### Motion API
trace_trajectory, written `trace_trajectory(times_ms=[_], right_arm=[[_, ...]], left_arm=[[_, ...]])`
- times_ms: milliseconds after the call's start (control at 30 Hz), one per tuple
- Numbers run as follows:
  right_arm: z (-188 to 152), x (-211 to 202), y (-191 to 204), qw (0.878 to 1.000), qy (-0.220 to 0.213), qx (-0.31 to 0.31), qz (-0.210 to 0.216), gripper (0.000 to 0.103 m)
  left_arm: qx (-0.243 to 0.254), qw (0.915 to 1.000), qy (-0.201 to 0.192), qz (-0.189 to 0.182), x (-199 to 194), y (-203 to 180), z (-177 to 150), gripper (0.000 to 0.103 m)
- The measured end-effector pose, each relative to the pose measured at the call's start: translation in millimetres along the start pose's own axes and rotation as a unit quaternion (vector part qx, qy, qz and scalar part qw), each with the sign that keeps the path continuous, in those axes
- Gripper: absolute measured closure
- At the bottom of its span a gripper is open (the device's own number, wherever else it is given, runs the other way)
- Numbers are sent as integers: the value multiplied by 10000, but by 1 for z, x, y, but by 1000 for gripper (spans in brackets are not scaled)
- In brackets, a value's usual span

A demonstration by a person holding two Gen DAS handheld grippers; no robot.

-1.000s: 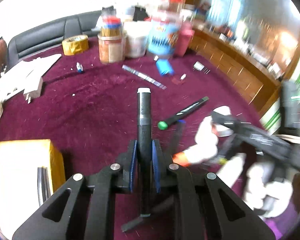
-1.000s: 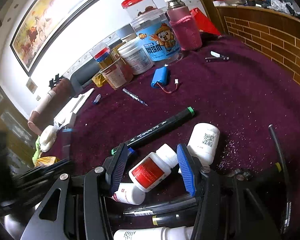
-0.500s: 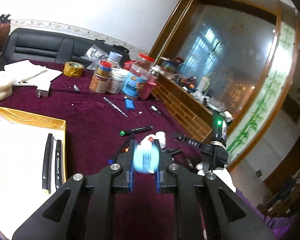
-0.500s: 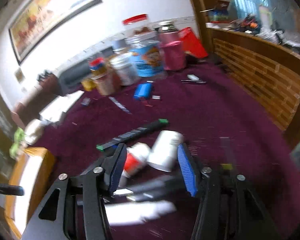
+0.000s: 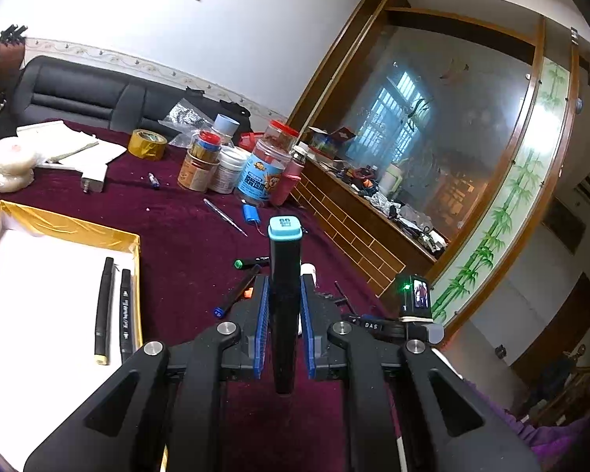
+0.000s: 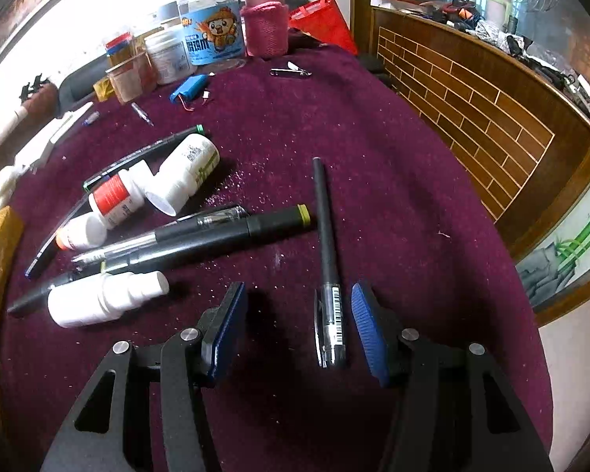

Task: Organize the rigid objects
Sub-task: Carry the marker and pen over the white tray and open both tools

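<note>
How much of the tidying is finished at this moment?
Early stage. Two markers already lie in the gold-edged box. The left gripper holds a third marker. The open right gripper straddles a black pen; bottles and pens remain on the cloth.

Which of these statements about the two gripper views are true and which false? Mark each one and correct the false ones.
1. The left gripper is shut on a black marker with a light-blue cap. True.
2. The right gripper grips a white bottle. False: it is open, with a black pen on the cloth between its fingers.
3. The gold-edged box holds two black markers. True.
4. The blue battery pack lies in the box. False: it lies on the maroon cloth.
</note>
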State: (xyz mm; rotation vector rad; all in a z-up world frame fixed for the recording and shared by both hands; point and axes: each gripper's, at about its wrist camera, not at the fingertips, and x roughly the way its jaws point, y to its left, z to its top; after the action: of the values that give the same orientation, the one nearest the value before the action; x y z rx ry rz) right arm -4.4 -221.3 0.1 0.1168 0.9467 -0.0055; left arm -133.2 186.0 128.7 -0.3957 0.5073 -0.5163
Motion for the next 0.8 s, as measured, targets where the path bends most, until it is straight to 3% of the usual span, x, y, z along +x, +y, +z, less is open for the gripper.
trace_trajectory(times_ms=[233,300,467,667,800], right_arm=[[20,16,20,9989,80,-430,-138,56],[25,19,25,9989,42,-468,-28,76],[19,16,26,9993,30,-342,132,95],[6,-29,1,9922,-230,351,1176,95],[6,-58,23,9817,-270,307,1862,95]], left_arm=[[-33,10000,-45,75,-5,-1,-5,91],[-103,9999,-17,49,-4,0,-5,91],[-98,9999,-67,50,-11,4,-3,91],[-276,9995,-162,40,-27,20,-2,91],[-277,9992,-263,145,-44,27,-2,91]])
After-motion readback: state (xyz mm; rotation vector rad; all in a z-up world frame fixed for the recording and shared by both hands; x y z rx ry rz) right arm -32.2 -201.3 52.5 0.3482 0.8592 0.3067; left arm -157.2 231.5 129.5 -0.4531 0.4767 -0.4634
